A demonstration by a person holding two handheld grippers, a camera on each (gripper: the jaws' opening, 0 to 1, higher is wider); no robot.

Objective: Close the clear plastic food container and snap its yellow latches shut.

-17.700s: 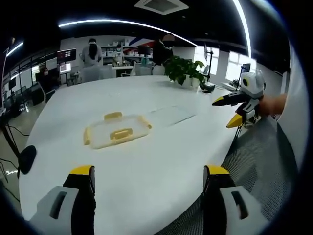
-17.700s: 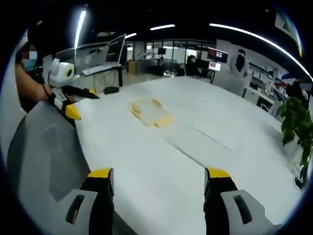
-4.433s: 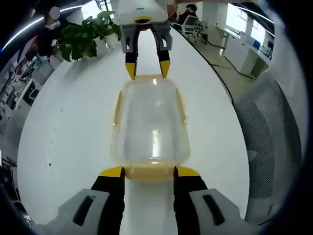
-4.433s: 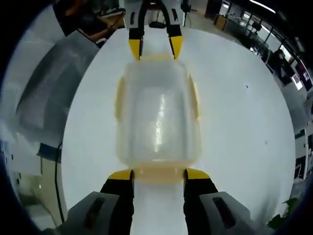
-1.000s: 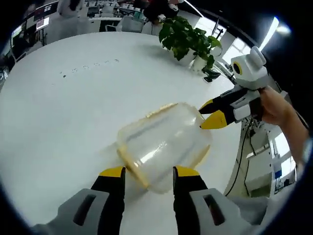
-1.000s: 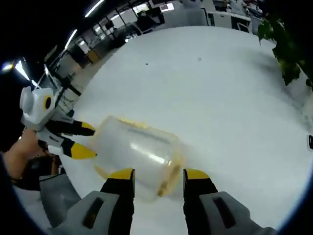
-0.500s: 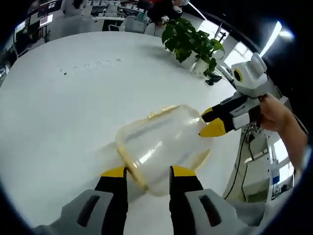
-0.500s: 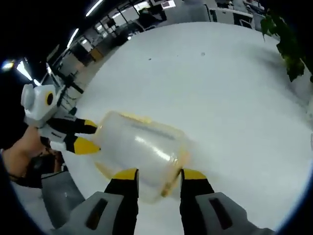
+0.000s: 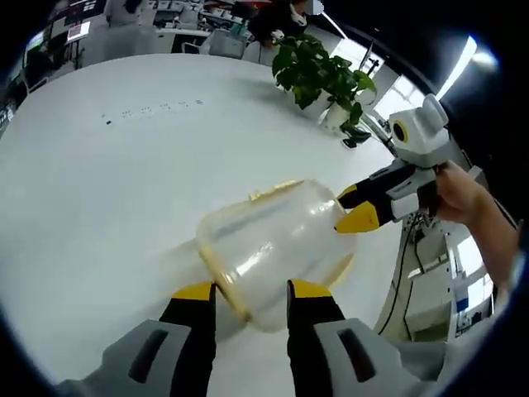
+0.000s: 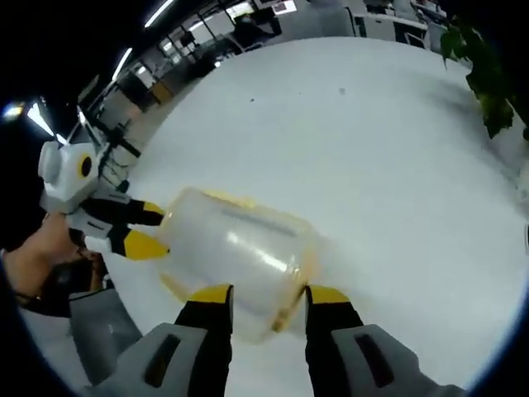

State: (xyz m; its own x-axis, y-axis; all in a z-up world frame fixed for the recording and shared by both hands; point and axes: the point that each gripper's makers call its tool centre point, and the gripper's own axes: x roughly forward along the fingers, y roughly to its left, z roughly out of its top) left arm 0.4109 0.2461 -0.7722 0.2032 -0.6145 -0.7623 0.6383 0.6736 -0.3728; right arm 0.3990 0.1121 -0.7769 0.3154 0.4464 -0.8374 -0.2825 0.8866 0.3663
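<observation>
The clear container point(image 9: 277, 244) lay on the white bench point(image 9: 99, 182) with its lid on. The left gripper point(image 9: 248, 291) pinched one end's yellow latch point(image 9: 225, 281) between its fingers; the right gripper point(image 10: 264, 295) clamped the opposite end's latch point(image 10: 291, 304). Whether either had snapped could not be told, so the closing looked done and the latching unconfirmed.

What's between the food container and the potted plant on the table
Bare white table. In the left gripper view nothing lies between the clear container and the potted plant at the far edge.
</observation>
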